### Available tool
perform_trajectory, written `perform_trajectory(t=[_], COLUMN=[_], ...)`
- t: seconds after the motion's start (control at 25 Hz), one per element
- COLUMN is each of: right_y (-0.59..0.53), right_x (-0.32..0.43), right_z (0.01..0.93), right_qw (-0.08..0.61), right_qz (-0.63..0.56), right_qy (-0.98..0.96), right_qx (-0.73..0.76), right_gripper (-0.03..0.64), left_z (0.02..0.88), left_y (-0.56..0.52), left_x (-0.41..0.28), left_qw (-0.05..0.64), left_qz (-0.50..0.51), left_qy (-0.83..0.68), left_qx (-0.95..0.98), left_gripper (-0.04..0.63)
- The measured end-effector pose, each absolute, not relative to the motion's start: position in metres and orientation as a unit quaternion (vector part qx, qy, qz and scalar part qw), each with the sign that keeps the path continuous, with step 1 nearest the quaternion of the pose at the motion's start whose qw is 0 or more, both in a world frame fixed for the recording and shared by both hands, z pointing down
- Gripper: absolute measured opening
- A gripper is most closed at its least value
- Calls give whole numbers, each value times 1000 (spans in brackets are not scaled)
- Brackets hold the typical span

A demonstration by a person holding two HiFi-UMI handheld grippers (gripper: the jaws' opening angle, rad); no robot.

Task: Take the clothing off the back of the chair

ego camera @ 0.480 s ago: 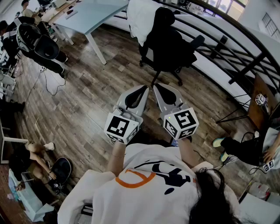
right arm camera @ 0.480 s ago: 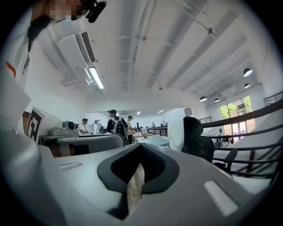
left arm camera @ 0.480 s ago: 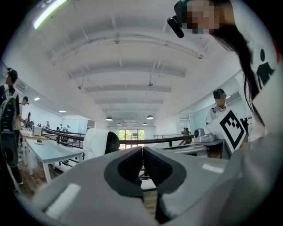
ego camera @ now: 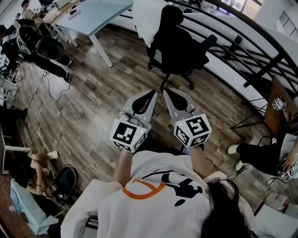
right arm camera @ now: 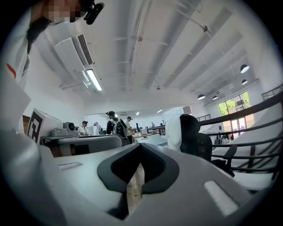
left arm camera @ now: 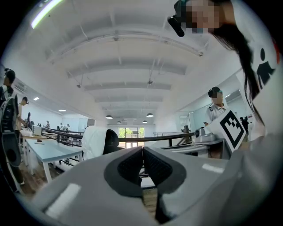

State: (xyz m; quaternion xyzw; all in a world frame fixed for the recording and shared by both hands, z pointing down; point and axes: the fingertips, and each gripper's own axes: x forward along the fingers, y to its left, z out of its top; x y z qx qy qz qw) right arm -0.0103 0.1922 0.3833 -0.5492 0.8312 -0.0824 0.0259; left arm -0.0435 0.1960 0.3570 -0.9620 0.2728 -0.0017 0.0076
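While the white garment (ego camera: 145, 18) hung on the chair (ego camera: 181, 44) at twelve o'clock, well apart, the left gripper (ego camera: 151, 94) and right gripper (ego camera: 168, 93) were clenched empty, evidently awaiting the approach.

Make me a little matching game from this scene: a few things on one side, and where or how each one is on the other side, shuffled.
Things:
1. white clothing
2. office chair
3. table
4. left gripper

Places and states:
A. jaws together, nothing between them
B. black, standing on the wood floor
C. draped over the chair's back
D. pale top, left of the chair in the head view

Pairs: 1-C, 2-B, 3-D, 4-A.
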Motion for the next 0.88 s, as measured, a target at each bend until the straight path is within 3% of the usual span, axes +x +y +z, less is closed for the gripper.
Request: perform_trajectory(t=[0.56, 0.88], right_y=[170, 111], right_x=[-7, -5], right_z=[393, 407], right_qw=[25, 12], right_qz=[-89, -95], right_qy=[837, 830], right_qx=[-540, -549], right_gripper=[6, 6], left_z=[362, 376], left_y=[174, 108], left_x=[-50, -54], left_qw=[7, -3], left_qz=[-12, -11], left_qy=[293, 290], left_qx=[-956, -957], left_gripper=[2, 11])
